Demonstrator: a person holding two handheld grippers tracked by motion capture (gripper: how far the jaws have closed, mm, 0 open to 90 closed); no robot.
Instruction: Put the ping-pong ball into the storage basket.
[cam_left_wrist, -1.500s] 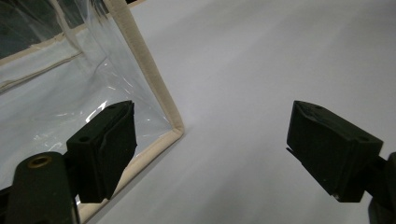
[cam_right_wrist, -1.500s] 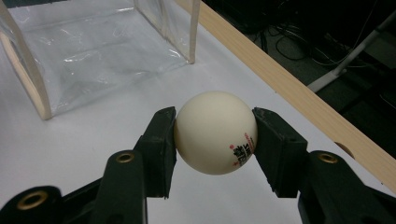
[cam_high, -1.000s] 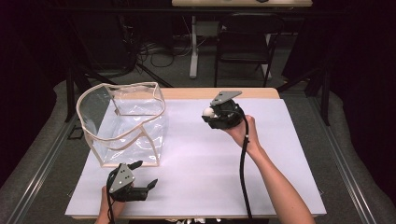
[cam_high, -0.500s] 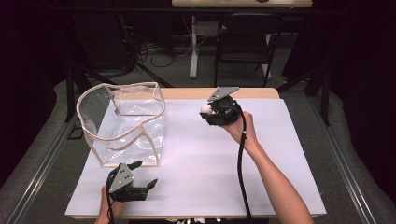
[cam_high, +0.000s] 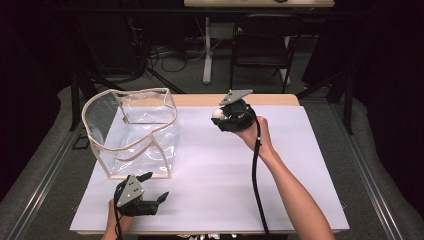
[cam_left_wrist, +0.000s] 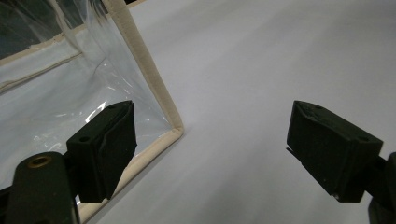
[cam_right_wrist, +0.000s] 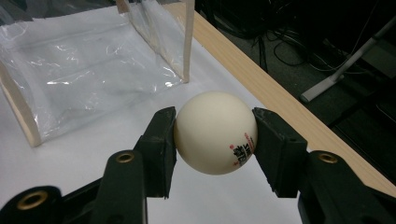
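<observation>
Ball first, high view: small white round plastic ball (cam_high: 217, 114) sits clamped in the right gripper (cam_high: 220, 117), raised above the white paper-covered table (cam_high: 280, 165), right of the clear soft-plastic bin with cream fabric edging (cam_high: 131, 131). Left gripper (cam_high: 152, 189) rests just in front of the bin, jaws spread, nothing between them.

Left gripper view: both black pads wide apart over bare sheet; bin's cream corner seam (cam_left_wrist: 154, 88) beside the left pad. Film walls crinkled, floppy.

Right gripper view: ball (cam_right_wrist: 215, 132) pinched across its widest part, red print near one pad. Likely very light, hollow, smooth, slippery; squeeze gently, it could pop out or dent.
</observation>
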